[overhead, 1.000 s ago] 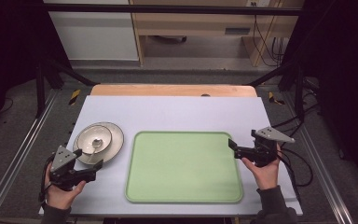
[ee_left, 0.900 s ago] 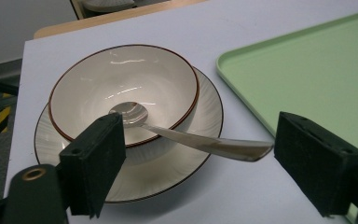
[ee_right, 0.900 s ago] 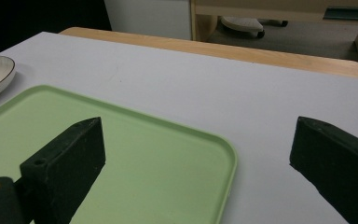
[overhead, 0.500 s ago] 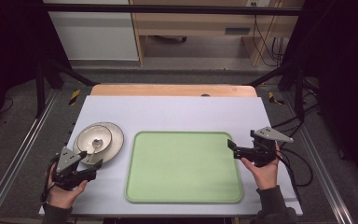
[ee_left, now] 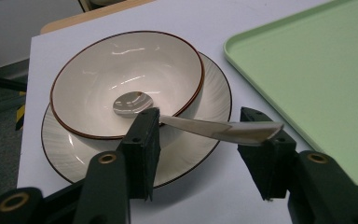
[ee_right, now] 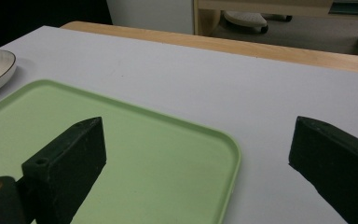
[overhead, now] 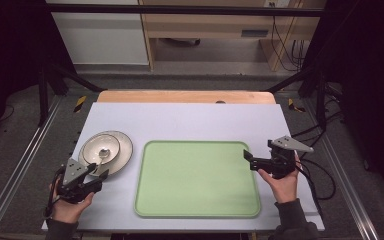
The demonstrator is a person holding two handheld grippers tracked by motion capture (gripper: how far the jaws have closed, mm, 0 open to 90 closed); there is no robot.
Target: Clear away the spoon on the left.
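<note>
Metal spoon [ee_left: 186, 122] lies in the bowl [ee_left: 98, 88] near the desk's left edge, handle between the left gripper's [ee_left: 205, 135] closing, not yet clamped jaws. Squeeze squarely before lifting. The right gripper [ee_right: 196, 154] gapes empty.

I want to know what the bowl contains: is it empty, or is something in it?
Not empty: the bowl holds a spoon, and no food shows. The spoon's handle leans out over the rim, between the left gripper's fingers.
</note>
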